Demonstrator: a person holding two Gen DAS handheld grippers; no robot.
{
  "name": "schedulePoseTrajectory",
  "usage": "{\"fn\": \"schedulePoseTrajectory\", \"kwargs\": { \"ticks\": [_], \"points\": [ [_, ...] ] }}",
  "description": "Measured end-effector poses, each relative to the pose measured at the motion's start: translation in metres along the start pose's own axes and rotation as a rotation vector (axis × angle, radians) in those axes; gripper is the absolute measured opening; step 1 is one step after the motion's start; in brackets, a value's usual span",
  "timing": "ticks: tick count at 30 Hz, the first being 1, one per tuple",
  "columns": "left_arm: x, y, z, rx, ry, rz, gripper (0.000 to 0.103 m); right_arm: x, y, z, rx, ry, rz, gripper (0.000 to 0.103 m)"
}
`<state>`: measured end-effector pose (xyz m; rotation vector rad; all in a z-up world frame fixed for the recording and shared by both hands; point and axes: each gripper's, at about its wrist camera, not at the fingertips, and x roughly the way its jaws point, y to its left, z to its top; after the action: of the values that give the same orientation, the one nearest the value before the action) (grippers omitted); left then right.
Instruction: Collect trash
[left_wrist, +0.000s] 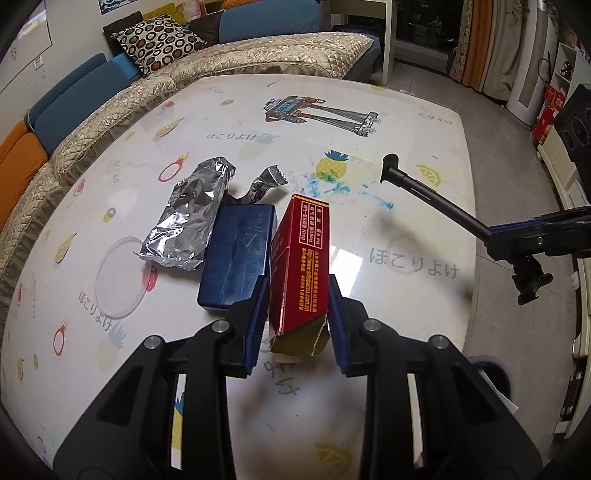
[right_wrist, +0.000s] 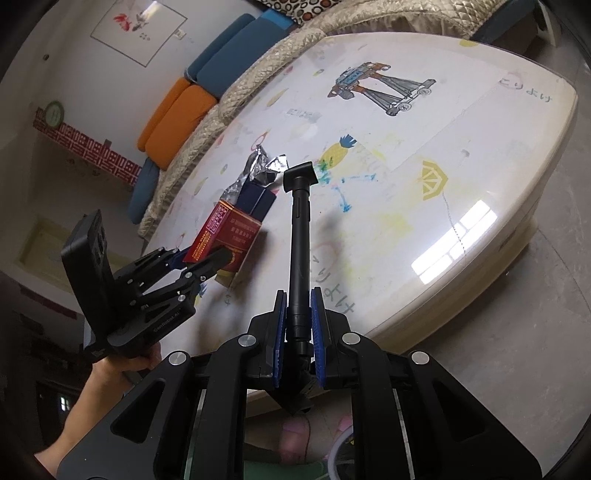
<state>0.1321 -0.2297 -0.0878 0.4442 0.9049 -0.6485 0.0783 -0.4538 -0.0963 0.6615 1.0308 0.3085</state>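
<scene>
1. Your left claw (left_wrist: 298, 295) is closed narrow around a red carton (left_wrist: 300, 266); its blue pads (left_wrist: 258, 314) press on both long sides of the box. No earlier state can be told here, only this grip.
2. The red carton stands tilted, its torn gold-lined end toward you and its far end pointing across the worktop (left_wrist: 406, 229). From the right wrist view it appears lifted at the near end, with its far end close to the surface; whether it touches there you cannot tell.
3. Just beside the carton, on its left in the left wrist view, a dark blue box (left_wrist: 236, 258) lies flat on the worktop. The two seem to touch or nearly touch along one side.
4. A crumpled silver foil wrapper (left_wrist: 192, 218) lies against the far left side of the blue box, toward the worktop edge that runs along the quilted sofa (left_wrist: 110, 122). A torn strip of it curls up behind the blue box.
5. Your right claw (right_wrist: 298, 325) is closed narrow on a black rod (right_wrist: 300, 236), clamped near the rod's base. The rod reaches forward over the worktop and ends in a small angled black head (right_wrist: 300, 173) that hovers near the blue scribbles, apart from the trash.
6. The three pieces of trash sit together in the left-hand half of the worktop, nearer the sofa edge than the floor-side edge.
7. Your hand (right_wrist: 125, 363) grips the left claw's handle at the near worktop edge.
</scene>
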Motion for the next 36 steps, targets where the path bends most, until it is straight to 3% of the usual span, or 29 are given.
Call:
{"fn": "schedulePoseTrajectory", "kwargs": {
  "ticks": [11, 23, 29, 36],
  "points": [
    [-0.050, -0.022, -0.007, 0.045, -0.038, -0.006, 0.029, -0.041, 0.022, -0.030, -0.044, -0.014, 0.010, 0.014],
    [-0.102, -0.092, -0.058, 0.200, -0.048, -0.103, 0.029, -0.112, 0.017, -0.120, -0.041, -0.032, 0.014, 0.014],
    [-0.097, -0.139, -0.099, 0.299, 0.008, -0.159, 0.029, -0.118, -0.016, -0.182, 0.044, 0.005, -0.012, 0.014],
    [-0.060, -0.183, -0.147, 0.407, 0.125, -0.208, 0.029, -0.094, -0.063, -0.246, 0.168, 0.084, -0.043, 0.014]
  ]
}}
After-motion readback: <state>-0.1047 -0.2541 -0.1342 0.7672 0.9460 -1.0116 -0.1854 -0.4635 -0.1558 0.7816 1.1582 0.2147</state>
